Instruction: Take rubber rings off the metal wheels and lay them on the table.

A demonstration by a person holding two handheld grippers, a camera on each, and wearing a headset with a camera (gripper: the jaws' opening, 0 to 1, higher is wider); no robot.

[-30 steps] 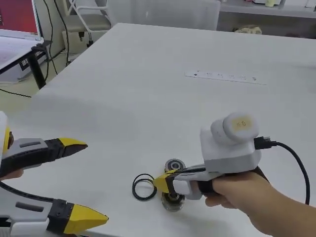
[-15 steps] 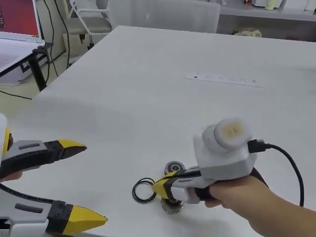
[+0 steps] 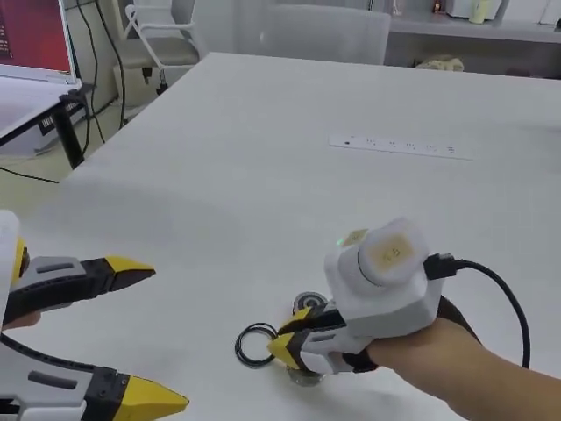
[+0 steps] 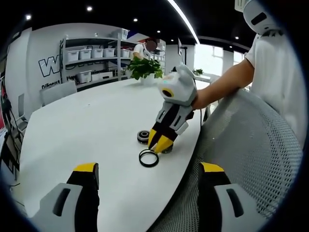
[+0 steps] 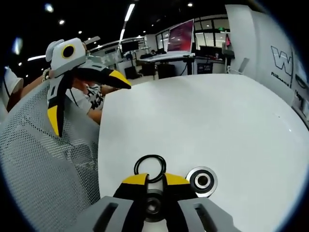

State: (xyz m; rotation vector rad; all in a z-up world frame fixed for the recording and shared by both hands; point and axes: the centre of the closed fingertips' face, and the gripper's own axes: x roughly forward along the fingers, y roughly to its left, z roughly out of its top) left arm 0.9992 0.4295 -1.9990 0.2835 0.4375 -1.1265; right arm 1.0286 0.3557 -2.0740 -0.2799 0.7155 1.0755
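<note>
Black rubber rings flat, overlapping; right claw clamps silver metal wheel.

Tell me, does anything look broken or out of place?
Nothing stands out. A black rubber ring lies flat on the white table beside a loose metal wheel. The right gripper is closed on the second wheel, and the left gripper hangs open, apart.

The table is white. The rubber rings are black. The metal wheel is silver with a black band. The left gripper and right gripper are white and grey, with black jaws and yellow tips. The cable is black. The far screen looks red, maybe pink.
</note>
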